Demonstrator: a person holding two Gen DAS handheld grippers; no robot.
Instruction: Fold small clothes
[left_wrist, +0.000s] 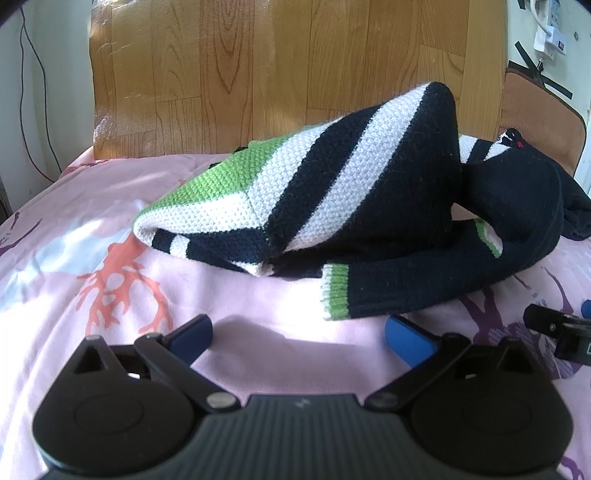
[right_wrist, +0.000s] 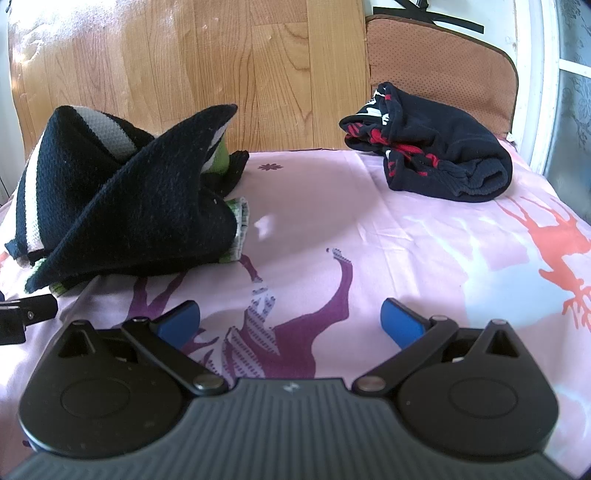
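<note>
Knitted striped sweater (left_wrist: 295, 192) crumpled, peaked; both grippers (left_wrist: 299, 332) (right_wrist: 290, 317) spread

No word, number or brand can be read in either of my two views. My gripper bodies each carry one small pale mark behind the jaws, on the left gripper housing (left_wrist: 301, 404) and the right gripper housing (right_wrist: 289, 388), too small to make out. Ahead and right of my right jaws, the dark garment (right_wrist: 436, 155) shows white and red patterning, illegible as lettering.
</note>
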